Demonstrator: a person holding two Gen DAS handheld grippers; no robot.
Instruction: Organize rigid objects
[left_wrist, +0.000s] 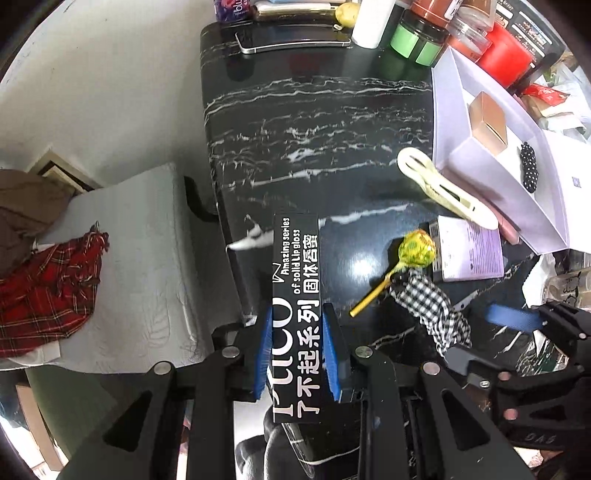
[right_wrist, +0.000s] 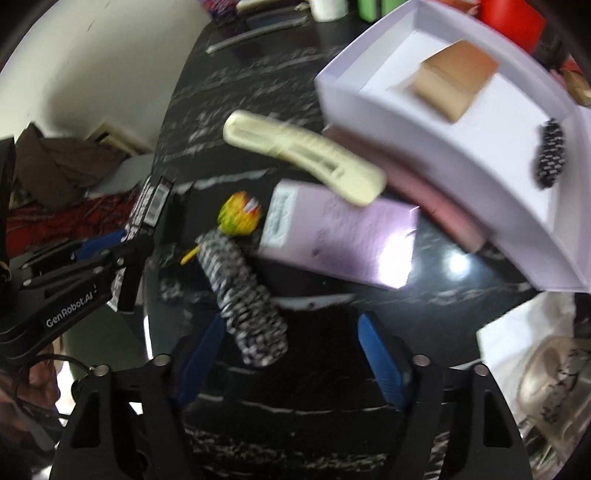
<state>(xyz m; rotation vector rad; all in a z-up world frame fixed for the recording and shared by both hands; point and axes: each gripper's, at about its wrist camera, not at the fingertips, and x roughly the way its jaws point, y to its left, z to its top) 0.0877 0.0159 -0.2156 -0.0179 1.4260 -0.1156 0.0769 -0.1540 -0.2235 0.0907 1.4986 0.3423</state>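
My left gripper (left_wrist: 298, 314) is shut on a black lip-gloss box (left_wrist: 295, 280) with white lettering, held over the black marble table (left_wrist: 314, 110). The box and left gripper also show in the right wrist view (right_wrist: 147, 206) at the left. My right gripper (right_wrist: 291, 321) is open, and a black-and-white checked scrunchie (right_wrist: 240, 291) lies between its fingers near the left one. A yellow lollipop (left_wrist: 415, 249), a cream hair clip (left_wrist: 443, 188) and a lilac carton (right_wrist: 340, 236) lie beyond. A white open box (left_wrist: 517, 177) holds a rose-gold box (left_wrist: 487, 122) and a dotted black clip (left_wrist: 529, 166).
A phone (left_wrist: 291, 40), jars (left_wrist: 417, 40), a red tin (left_wrist: 506, 51) and a white bottle (left_wrist: 373, 22) crowd the table's far edge. A grey cushion (left_wrist: 129, 258) with red tartan cloth (left_wrist: 48, 291) lies off the table's left edge. A pink item (right_wrist: 436, 206) lies under the white box.
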